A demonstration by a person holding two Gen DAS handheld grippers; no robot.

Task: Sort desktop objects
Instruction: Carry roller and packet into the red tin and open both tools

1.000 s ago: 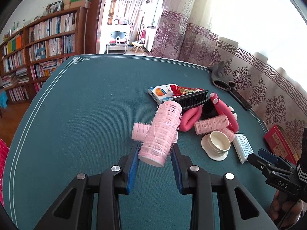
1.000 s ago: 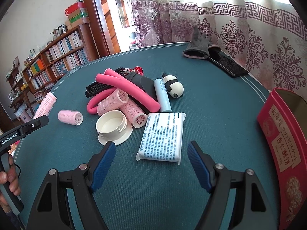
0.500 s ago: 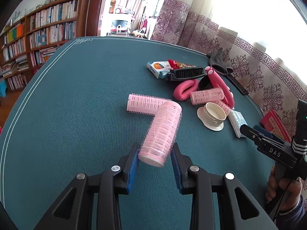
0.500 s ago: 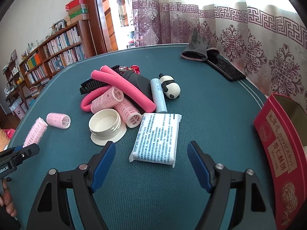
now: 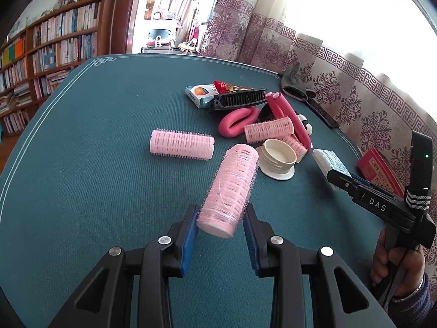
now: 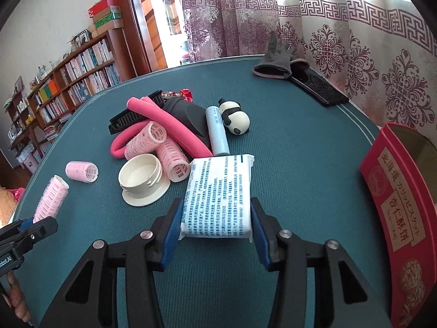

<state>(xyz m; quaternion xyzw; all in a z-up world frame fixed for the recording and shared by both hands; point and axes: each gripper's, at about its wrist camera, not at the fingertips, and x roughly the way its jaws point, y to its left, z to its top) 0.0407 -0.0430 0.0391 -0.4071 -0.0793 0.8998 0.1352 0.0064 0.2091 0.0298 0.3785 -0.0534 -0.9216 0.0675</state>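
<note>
My left gripper [image 5: 220,218] is shut on a large pink hair roller [image 5: 230,188], held just above the green table; the roller also shows in the right wrist view [image 6: 52,195]. A second pink roller [image 5: 182,145] lies on the table beyond it. My right gripper [image 6: 215,218] has closed its jaws around the near end of a white tissue pack [image 6: 218,191], pads touching its sides. A pile behind holds more pink rollers [image 6: 146,140], pink foam rods [image 6: 169,125], a cream lid [image 6: 142,175], a black comb [image 6: 128,120], a blue tube [image 6: 217,131] and a panda toy [image 6: 236,119].
A red biscuit tin [image 6: 401,207] stands at the right table edge. A grey glove [image 6: 275,60] and a black phone [image 6: 319,88] lie at the far right by the curtain. A blue box [image 5: 198,94] and red wrapper [image 5: 226,87] lie behind the pile.
My right gripper moved forward and closed from wide open onto the tissue pack. My left gripper pulled back with the big roller, away from the roller lying on the table.
</note>
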